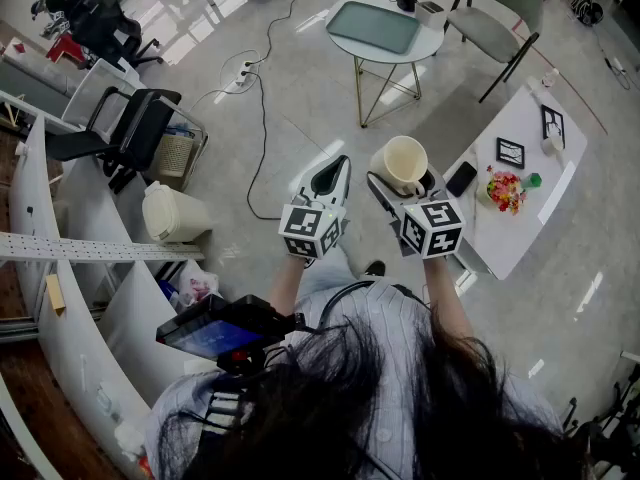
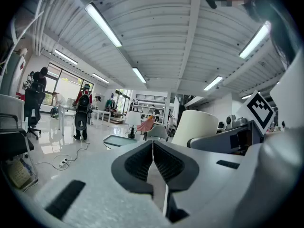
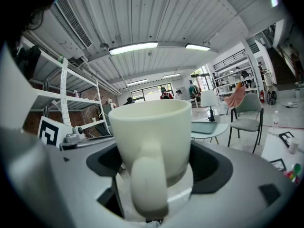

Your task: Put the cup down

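Right tool (image 3: 153,167) is clamped on the cup (image 3: 152,132), with the jaws spread wide round its body. The cup (image 1: 402,163) is held upright in the air, handle turned back toward the holder. Left tool (image 2: 153,151) is pressed together with nothing between its jaws. The white counter (image 1: 535,213) is seen below and to the right of the cup. The right tool is the nearer, so a rightward, downward move is judged necessary.

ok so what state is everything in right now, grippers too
right gripper: shut on the cup, jaws wide round its body
cup: upright, held in the air, looks empty
left gripper: shut, nothing between the jaws
tray: flat on the round table, nothing on it
chair: upright, nobody in it
phone: lying flat on the white table
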Action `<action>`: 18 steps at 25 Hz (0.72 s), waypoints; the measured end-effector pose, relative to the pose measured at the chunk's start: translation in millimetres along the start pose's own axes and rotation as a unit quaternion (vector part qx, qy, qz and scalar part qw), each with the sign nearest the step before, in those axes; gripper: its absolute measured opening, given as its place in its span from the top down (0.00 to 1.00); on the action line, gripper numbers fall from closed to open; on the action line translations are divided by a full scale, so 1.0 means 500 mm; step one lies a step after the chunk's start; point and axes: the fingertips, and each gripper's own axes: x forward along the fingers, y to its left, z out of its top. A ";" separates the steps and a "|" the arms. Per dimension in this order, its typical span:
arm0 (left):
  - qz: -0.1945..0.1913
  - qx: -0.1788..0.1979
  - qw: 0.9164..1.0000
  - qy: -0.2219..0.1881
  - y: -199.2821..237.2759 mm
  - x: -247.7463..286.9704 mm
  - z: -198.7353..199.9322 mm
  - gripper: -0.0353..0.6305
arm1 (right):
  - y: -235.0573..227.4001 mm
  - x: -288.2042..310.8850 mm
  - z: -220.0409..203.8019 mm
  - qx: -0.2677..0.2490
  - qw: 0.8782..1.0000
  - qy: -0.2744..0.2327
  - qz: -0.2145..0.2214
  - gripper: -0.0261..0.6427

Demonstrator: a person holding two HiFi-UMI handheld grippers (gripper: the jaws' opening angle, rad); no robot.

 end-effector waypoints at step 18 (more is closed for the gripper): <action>-0.034 0.000 0.999 0.032 0.089 0.089 0.002 0.92 | -0.021 0.114 0.049 0.034 0.999 -0.010 -0.009 0.34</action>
